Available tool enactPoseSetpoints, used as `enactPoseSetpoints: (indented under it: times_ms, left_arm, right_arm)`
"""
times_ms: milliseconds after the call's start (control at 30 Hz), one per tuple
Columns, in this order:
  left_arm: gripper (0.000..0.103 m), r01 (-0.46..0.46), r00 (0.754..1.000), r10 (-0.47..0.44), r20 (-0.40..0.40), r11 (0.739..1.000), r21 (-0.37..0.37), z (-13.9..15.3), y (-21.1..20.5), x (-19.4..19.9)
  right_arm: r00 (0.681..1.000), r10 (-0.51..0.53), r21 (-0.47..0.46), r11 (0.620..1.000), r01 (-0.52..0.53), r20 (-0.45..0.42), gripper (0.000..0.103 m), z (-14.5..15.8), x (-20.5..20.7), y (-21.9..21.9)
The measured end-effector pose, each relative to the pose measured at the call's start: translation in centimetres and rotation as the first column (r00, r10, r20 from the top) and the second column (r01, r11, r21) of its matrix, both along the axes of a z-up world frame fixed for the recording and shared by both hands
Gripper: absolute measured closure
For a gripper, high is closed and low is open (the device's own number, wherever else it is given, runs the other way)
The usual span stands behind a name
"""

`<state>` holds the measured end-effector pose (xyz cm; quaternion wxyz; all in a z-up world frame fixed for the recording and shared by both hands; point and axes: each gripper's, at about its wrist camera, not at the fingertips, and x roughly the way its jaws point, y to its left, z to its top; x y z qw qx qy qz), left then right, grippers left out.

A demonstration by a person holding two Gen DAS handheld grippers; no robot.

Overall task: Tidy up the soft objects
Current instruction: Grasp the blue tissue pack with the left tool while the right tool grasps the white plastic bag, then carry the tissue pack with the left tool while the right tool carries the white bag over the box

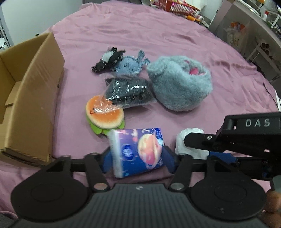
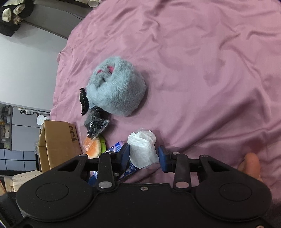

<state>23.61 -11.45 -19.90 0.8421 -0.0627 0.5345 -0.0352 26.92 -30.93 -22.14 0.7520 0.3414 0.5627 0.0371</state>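
L gripper [image 1: 137, 154] clamps tissue pack [image 1: 137, 150] — pack's underside hidden.

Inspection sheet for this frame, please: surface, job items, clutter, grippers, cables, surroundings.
Surface: pink sheet, wrinkled.
Job's things: open cardboard box at left; burger plush, black bagged item, blue plush, black lace piece, grey furry plush, tissue pack, white wad, all on the sheet outside the box.
Clutter: nothing seen.
Grippers: left gripper closed on the tissue pack; right gripper open around the white wad.
Cables: thin black cord at the right edge.
Surroundings: red rack, shelving, white wall.
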Motion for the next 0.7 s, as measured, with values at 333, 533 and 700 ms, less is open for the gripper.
enactPoseSetpoints:
  times_ms: [333,533,700]
  left_arm:
    - [0.085,-0.033,0.996,0.034,0.084,0.999,-0.008,4.2,1.2,-1.7]
    - [0.085,-0.023,0.990,0.025,0.141,1.000,-0.015,6.5,1.4,-3.1]
    - [0.085,-0.026,0.984,0.029,0.176,0.999,-0.020,8.0,1.6,-4.0]
  right_arm:
    - [0.991,0.012,-0.010,1.000,-0.010,0.135,0.068,2.8,-1.2,-0.1]
    - [0.978,0.032,-0.028,0.999,-0.026,0.207,0.068,4.3,-2.0,0.1]
    - [0.957,0.056,-0.040,0.998,-0.047,0.284,0.068,5.5,-2.6,0.8]
